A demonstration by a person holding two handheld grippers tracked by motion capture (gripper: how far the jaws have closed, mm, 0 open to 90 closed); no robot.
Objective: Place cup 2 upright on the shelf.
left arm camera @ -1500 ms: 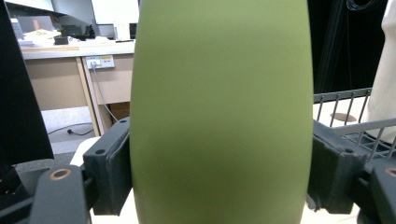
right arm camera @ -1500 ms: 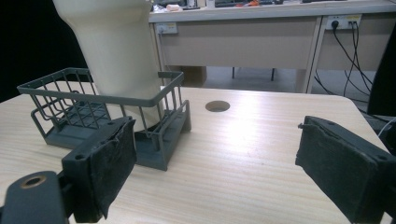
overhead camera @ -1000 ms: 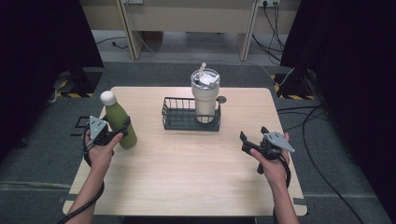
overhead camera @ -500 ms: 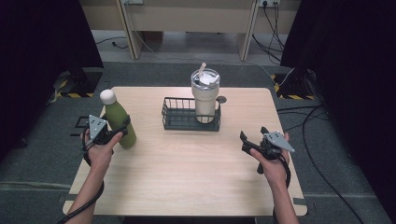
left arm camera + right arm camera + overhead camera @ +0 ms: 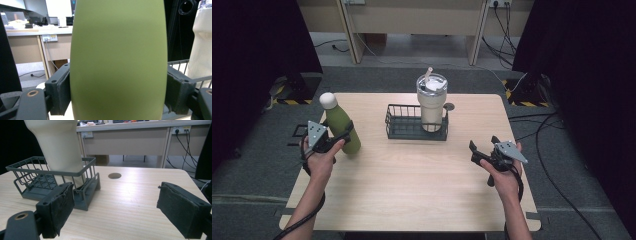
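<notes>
Green bottle [image 5: 117, 60] pad-clamped in left gripper [image 5: 117, 97] view; white cap [image 5: 328, 100] overhead.

No readable text, brand, number or sign anywhere. Green bottle [image 5: 117, 60]: plain, unprinted side. Cream tumbler [image 5: 432, 102]: blank as far as can be seen. Wire basket [image 5: 53, 182]: no tag. Wall socket plate [image 5: 49, 38] under the desk: markings too small and blurred to read. Yellow-black hazard stripes [image 5: 289, 101] on the floor: pattern only, no lettering.
</notes>
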